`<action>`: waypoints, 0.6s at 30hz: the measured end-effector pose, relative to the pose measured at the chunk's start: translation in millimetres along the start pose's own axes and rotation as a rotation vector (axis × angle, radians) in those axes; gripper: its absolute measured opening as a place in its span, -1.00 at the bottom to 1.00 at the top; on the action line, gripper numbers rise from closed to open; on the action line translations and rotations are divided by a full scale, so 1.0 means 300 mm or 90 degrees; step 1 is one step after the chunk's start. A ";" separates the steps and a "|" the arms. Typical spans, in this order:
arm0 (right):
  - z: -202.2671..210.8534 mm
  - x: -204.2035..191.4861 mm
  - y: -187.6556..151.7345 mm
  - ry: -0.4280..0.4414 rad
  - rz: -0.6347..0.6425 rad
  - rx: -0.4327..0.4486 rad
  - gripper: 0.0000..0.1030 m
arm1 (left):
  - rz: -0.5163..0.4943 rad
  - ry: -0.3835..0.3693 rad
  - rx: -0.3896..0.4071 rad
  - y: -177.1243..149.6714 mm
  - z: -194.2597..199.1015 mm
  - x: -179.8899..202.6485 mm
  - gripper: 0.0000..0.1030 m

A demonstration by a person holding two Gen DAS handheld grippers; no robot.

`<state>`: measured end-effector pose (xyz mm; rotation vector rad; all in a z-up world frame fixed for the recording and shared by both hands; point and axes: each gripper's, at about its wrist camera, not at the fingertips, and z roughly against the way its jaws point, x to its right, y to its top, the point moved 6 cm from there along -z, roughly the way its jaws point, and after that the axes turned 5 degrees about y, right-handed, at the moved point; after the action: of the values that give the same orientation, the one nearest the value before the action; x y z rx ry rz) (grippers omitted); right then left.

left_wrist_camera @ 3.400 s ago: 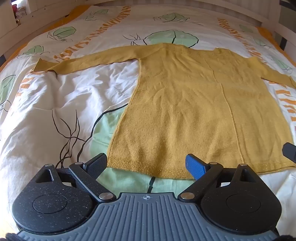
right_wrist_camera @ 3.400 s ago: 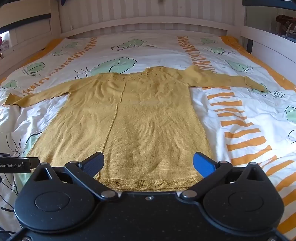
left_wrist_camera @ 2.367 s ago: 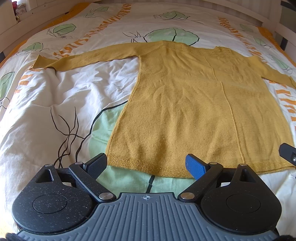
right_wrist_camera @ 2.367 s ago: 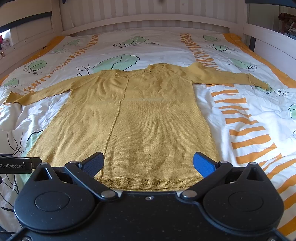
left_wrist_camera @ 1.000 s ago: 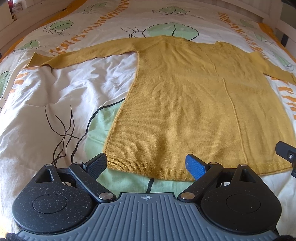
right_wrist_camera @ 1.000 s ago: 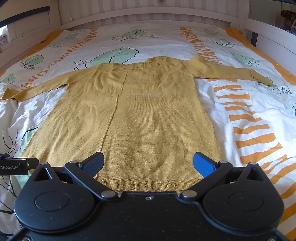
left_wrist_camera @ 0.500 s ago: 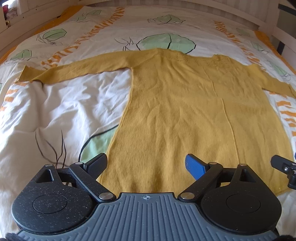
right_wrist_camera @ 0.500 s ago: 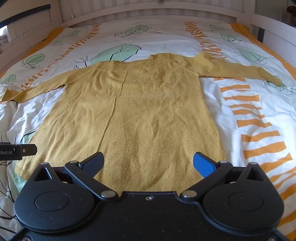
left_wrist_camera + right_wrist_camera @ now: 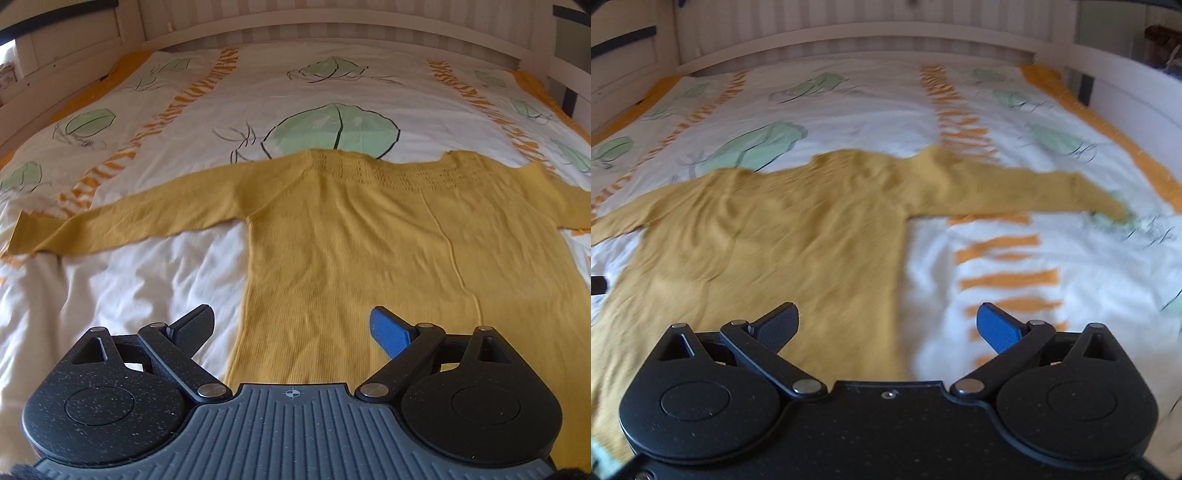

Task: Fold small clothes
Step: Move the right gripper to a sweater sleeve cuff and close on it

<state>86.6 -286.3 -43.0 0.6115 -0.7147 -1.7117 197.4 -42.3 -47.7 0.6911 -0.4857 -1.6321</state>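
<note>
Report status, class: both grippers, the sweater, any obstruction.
Left gripper open, empty. Right gripper open, empty. Yellow sweater flat on duvet, sleeves spread, unfolded. Nothing in the way.

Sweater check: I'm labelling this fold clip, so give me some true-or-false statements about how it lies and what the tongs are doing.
1. The mustard sweater lies flat with both sleeves spread out. True.
2. The left tongs are shut on the hem. False: open, holding nothing.
3. The right tongs are open. True.
4. The duvet is plain white. False: it has green leaves and orange stripes.
</note>
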 end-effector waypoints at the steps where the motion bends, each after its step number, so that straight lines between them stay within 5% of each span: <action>1: -0.015 0.037 0.023 -0.017 -0.002 0.007 0.98 | -0.003 0.001 0.000 0.018 -0.019 0.011 0.78; 10: -0.189 0.352 0.171 -0.134 -0.018 0.051 0.94 | 0.015 0.012 0.015 0.132 -0.172 0.069 0.78; 12: -0.226 0.408 0.191 -0.165 0.000 0.054 0.71 | 0.019 0.017 0.019 0.145 -0.202 0.074 0.78; 18: -0.323 0.561 0.230 -0.224 0.015 0.045 0.45 | 0.015 0.033 0.006 0.139 -0.295 0.089 0.78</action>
<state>161.2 -477.2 -64.8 0.3496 -1.0297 -1.7987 285.6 -70.0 -89.5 0.7309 -0.4632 -1.5874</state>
